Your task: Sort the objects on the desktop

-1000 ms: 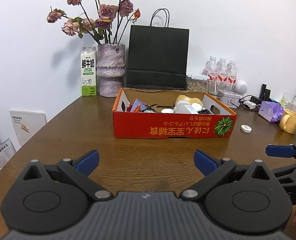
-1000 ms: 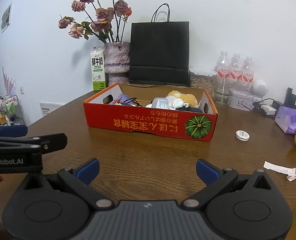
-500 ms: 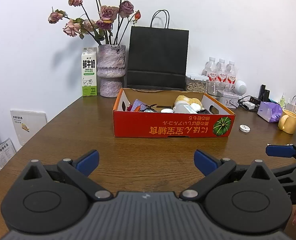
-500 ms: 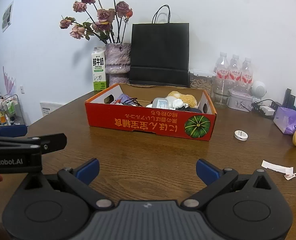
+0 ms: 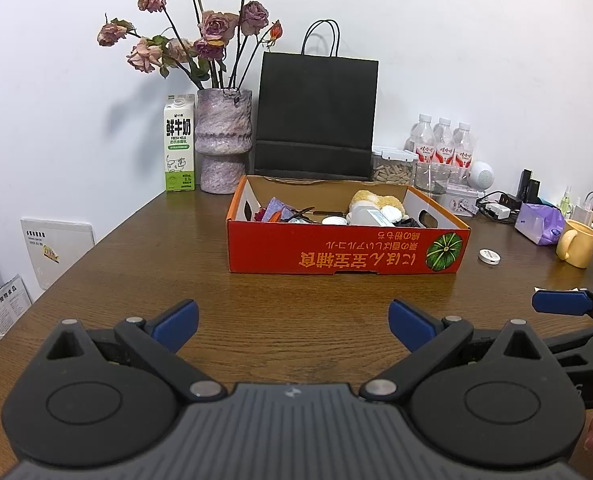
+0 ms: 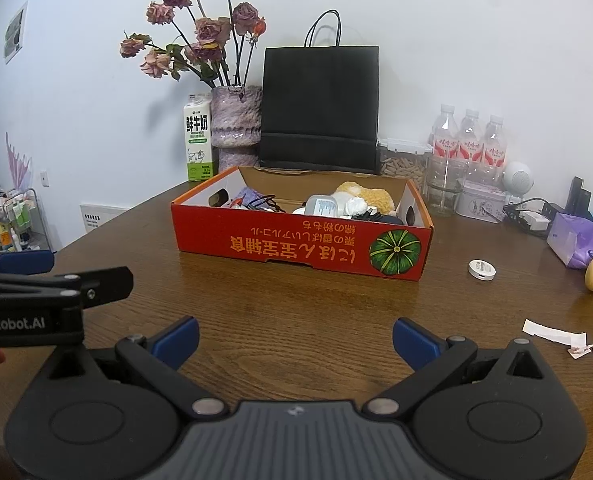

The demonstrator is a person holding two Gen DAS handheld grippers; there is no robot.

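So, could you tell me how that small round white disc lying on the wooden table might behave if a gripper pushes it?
The small round white disc lies flat on the smooth wooden table, so it would probably slide, not roll. It looks thin and light, so it may skid away. Its low profile could make pinching awkward.

Bare tabletop (image 5: 296, 312) btwn grippers and red cardboard box (image 5: 344, 250): open passage. Box top open, contents piled low. Behind box: black paper bag (image 5: 316, 120), vase (image 5: 224, 144), milk carton (image 5: 179, 144) block the wall side. Right of box: small white disc (image 6: 481, 269), paper scraps (image 6: 564, 338), yellow mug (image 5: 576, 243), purple pack (image 6: 576, 240) clutter that strip.
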